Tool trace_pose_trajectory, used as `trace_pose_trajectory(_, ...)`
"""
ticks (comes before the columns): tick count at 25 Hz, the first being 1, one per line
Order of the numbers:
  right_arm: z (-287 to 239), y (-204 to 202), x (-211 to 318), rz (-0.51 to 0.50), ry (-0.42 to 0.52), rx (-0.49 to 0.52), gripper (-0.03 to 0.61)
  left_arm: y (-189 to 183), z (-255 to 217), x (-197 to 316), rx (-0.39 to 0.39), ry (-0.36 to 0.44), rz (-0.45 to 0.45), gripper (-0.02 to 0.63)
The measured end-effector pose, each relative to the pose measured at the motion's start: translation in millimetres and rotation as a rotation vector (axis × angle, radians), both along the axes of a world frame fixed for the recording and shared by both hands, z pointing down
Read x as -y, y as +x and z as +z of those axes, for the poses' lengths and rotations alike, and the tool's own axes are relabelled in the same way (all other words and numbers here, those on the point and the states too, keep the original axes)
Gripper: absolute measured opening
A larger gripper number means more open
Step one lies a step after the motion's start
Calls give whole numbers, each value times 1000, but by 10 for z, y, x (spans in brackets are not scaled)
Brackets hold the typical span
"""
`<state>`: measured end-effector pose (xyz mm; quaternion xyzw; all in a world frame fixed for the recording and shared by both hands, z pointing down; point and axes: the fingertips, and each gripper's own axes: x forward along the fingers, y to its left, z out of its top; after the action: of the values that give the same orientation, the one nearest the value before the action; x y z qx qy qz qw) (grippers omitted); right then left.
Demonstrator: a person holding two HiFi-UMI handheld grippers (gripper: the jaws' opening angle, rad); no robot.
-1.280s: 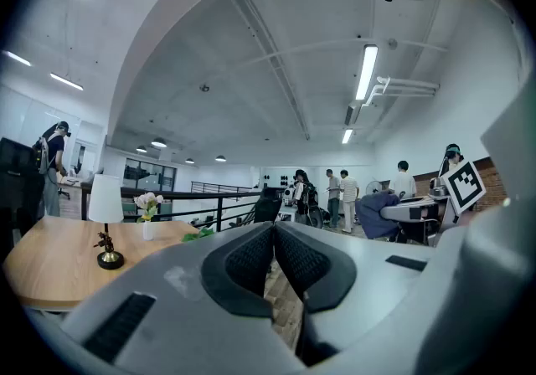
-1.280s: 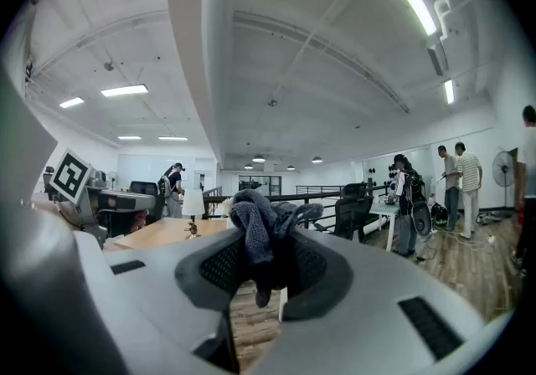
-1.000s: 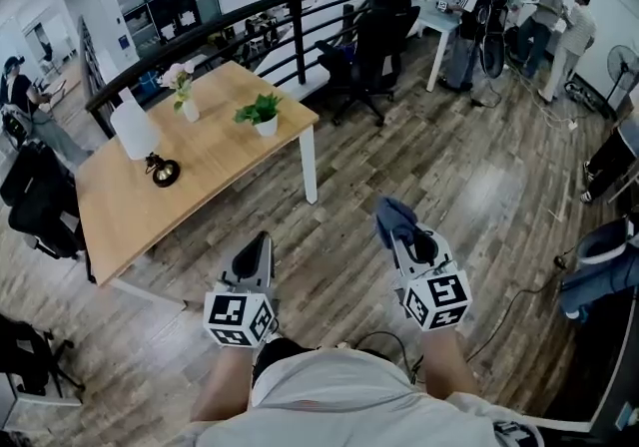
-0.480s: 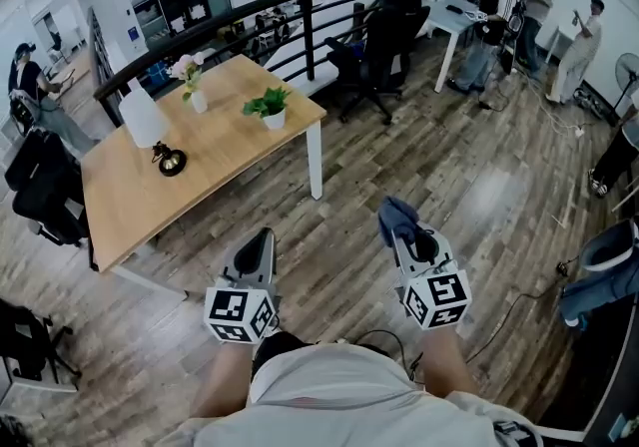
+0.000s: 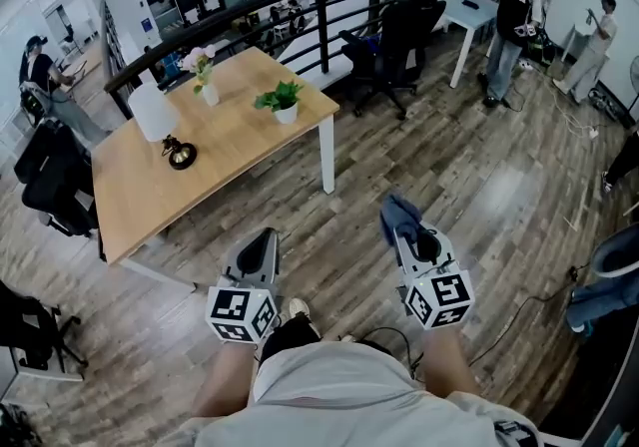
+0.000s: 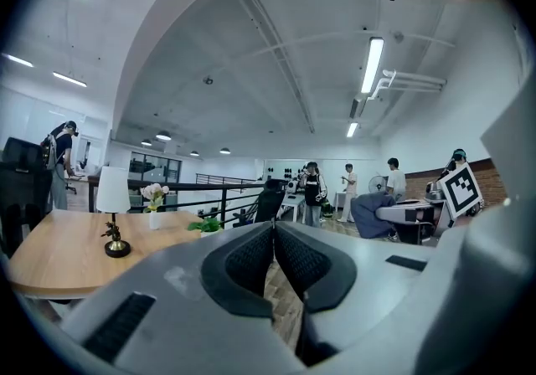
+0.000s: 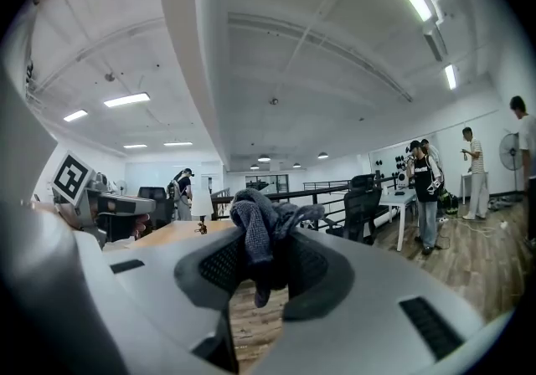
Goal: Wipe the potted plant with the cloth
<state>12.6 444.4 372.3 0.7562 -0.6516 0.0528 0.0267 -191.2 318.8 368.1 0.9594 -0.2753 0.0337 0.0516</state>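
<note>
A small green potted plant point(image 5: 284, 101) in a white pot stands near the right corner of the wooden table point(image 5: 230, 161); the left gripper view shows the plant point(image 6: 209, 223) far off. My left gripper point(image 5: 262, 241) is shut and empty, held level over the floor, well short of the table. My right gripper point(image 5: 399, 225) is shut on a blue-grey cloth point(image 5: 397, 214), which bunches up out of the jaws as the cloth point(image 7: 261, 231) in the right gripper view. Both grippers are far from the plant.
On the table also stand a white lamp point(image 5: 157, 116), a small dark ornament point(image 5: 181, 154) and a vase of flowers point(image 5: 203, 71). A black railing point(image 5: 300, 11) runs behind. Office chairs point(image 5: 394, 41) and people point(image 5: 514, 11) stand at the back right; black chairs point(image 5: 50, 176) at left.
The view has shifted so the table and plant lie slightly closer and further right in the head view. Both grippers keep their places and states; people in the background have moved.
</note>
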Motion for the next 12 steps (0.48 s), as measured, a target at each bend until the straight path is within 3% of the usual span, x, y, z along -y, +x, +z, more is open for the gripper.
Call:
trace_pose_trajectory(6,221,126,266,-9,-59,14,153,168,245,285,7,-51,6,17)
trace_pose_trajectory(12,239,498,700,19,-98,7,153,512,304,808,-8,-80,24,17)
